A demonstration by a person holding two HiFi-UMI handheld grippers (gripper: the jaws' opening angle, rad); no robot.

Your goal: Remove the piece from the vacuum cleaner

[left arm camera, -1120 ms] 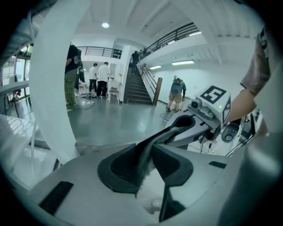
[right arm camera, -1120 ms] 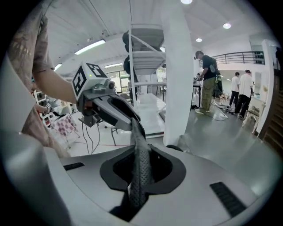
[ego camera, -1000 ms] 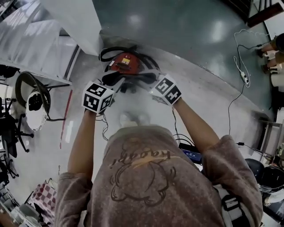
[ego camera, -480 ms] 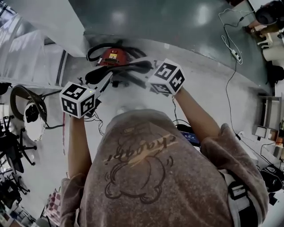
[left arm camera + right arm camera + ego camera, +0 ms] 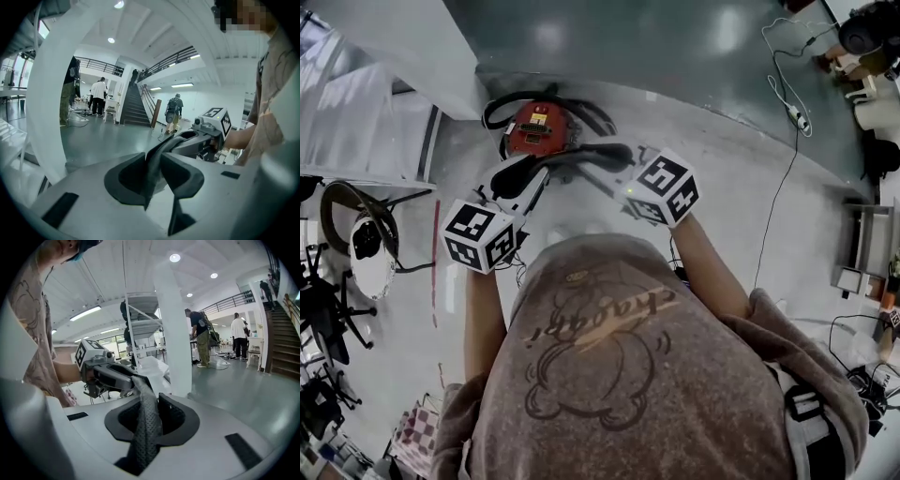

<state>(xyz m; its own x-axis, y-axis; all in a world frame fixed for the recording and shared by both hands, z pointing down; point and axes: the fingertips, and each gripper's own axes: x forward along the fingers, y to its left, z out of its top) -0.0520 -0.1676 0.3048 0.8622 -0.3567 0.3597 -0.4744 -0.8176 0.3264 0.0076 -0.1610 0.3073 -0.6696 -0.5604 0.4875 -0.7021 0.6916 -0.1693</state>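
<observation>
A red vacuum cleaner [image 5: 539, 127] with a looped black hose stands on the pale floor ahead of me. A long black piece [image 5: 581, 155] with a mesh surface hangs above the floor, stretched between both grippers and apart from the vacuum. My left gripper [image 5: 514, 183] is shut on its left end, the strip [image 5: 152, 164] pinched between the pads. My right gripper [image 5: 626, 169] holds the other end; its jaws are opening, with the mesh strip [image 5: 145, 427] still pressed between them. Each gripper shows in the other's view: the right gripper [image 5: 211, 131], the left gripper [image 5: 101, 369].
A white pillar [image 5: 180, 333] and a white wall [image 5: 422, 47] rise close to the vacuum. Cables and a power strip [image 5: 789, 108] trail over the floor at right. Office chairs [image 5: 323, 300] crowd the left edge. Several people [image 5: 98, 96] stand far off by a staircase [image 5: 133, 105].
Both grippers have drawn back from the vacuum with the black piece between them. The left gripper has moved down and to the left, stretching the piece out.
</observation>
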